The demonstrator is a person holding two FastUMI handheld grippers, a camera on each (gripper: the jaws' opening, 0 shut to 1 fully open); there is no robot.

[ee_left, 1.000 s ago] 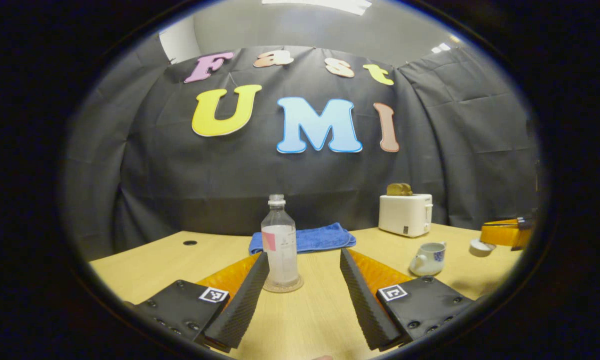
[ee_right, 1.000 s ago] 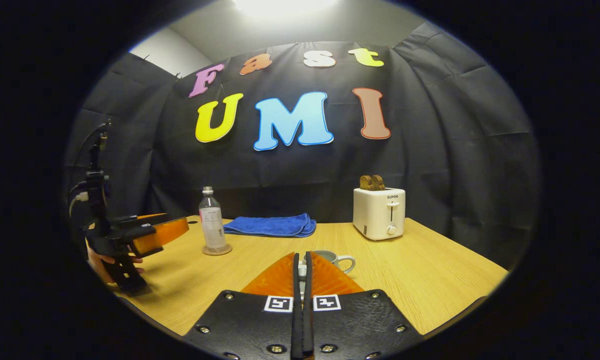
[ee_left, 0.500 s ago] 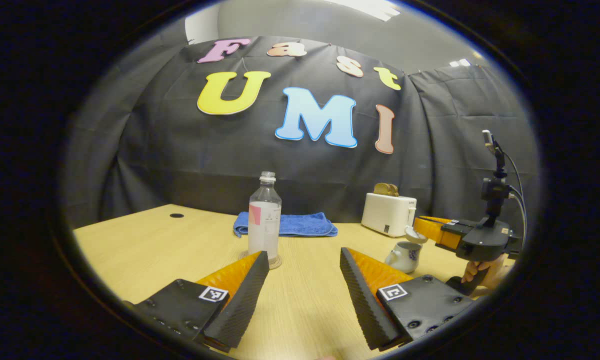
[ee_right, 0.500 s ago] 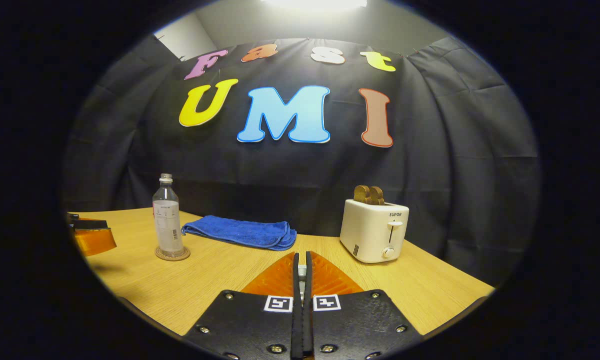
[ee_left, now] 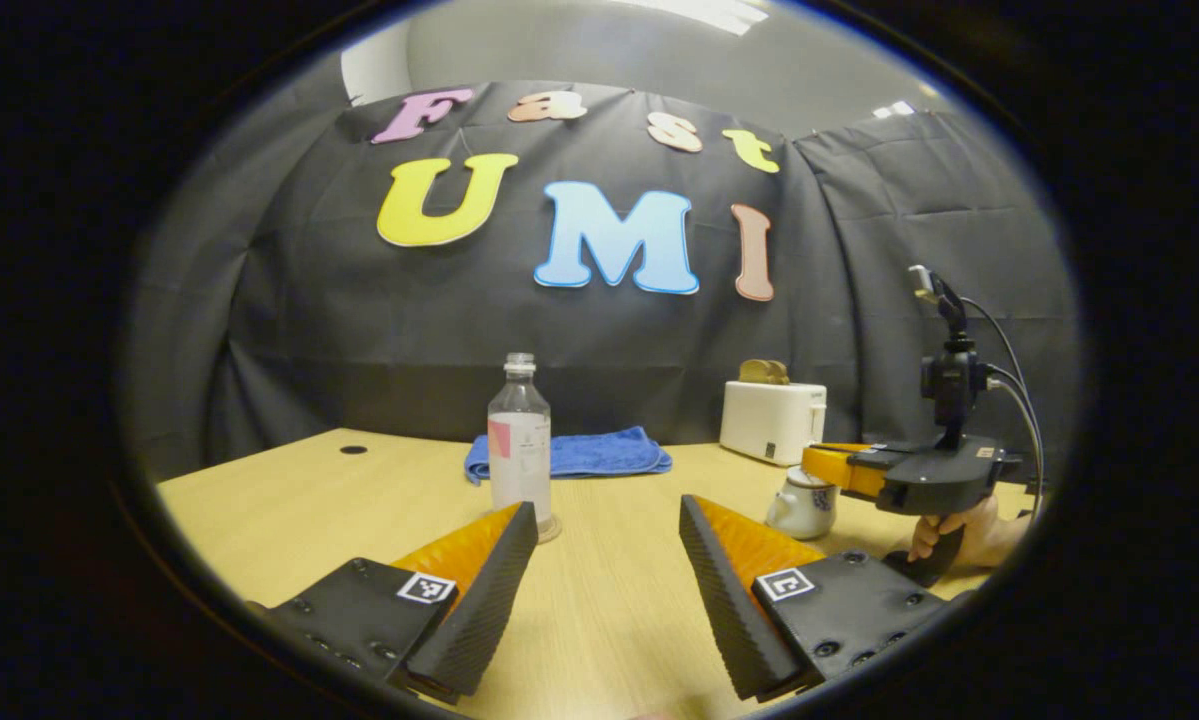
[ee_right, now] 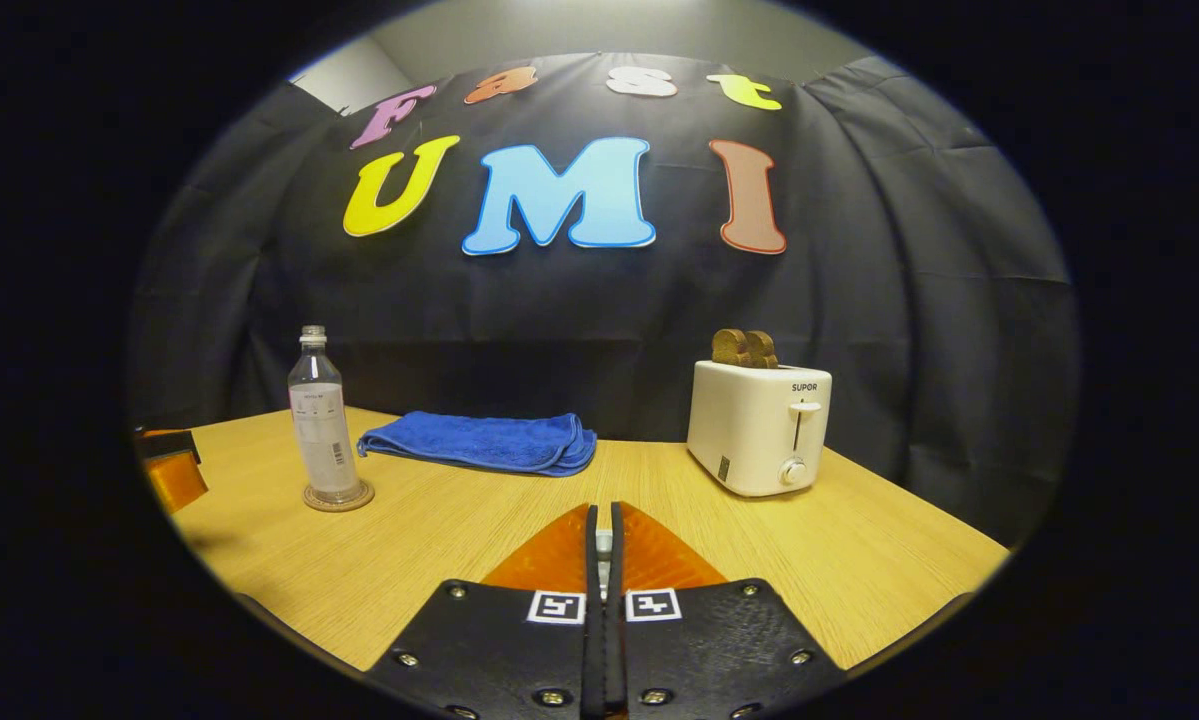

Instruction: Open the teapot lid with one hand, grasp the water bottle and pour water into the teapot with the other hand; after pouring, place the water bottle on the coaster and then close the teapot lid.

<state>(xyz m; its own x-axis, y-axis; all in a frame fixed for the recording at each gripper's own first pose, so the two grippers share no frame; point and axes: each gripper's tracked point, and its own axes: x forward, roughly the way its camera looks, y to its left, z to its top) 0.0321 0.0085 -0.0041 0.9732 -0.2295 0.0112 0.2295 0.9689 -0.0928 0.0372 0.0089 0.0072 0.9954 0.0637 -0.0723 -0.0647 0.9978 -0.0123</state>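
Table (ee_right: 859, 560): wooden, carries everything; take the water bottle (ee_left: 519, 440) as your landmark. Behind and right of it lies the blue towel (ee_left: 579, 452); farther right stands the white toaster (ee_left: 772, 422), bread in its slots.

The bottle stands upright on its coaster (ee_right: 338, 497), a resting place the task names, so judged the pour is done and only the lid is left.

Teapot (ee_left: 802, 503): right of the bottle, nearer you than the toaster. Your right gripper (ee_left: 827, 468) sits directly over its mouth, judged to be seating the lid. In the right gripper view its fingers are pressed together with something small and pale between the tips; whether that is the lid I cannot tell.

Your left gripper (ee_left: 607, 520) is spread wide, empty, just short of the bottle.

Change: half a second ago your right gripper stood higher beside the teapot; it has since come down and leveled. The bottle stayed put.
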